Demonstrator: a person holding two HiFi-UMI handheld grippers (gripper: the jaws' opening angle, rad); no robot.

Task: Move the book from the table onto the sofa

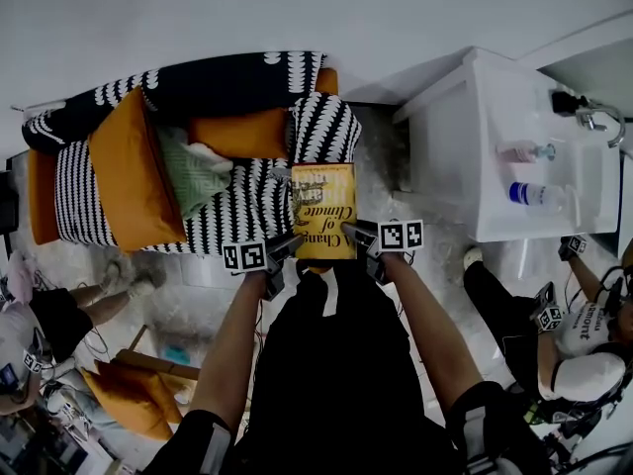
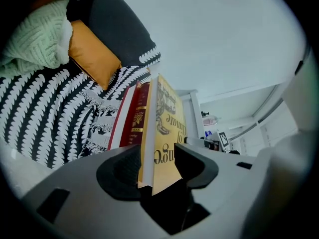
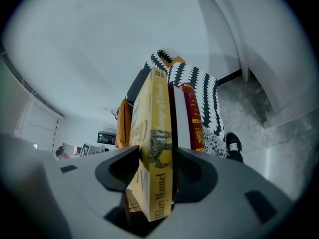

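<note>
The jaws of the left gripper [image 1: 285, 246] and right gripper [image 1: 359, 235] clamp the yellow book [image 1: 323, 206]. It is over the sofa's [image 1: 247, 204] front edge.

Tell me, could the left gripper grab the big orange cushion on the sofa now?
Probably not yet: the left gripper has its fingers shut on the yellow book, which the right gripper grips too. Nothing else seems to block the orange cushion.
</note>
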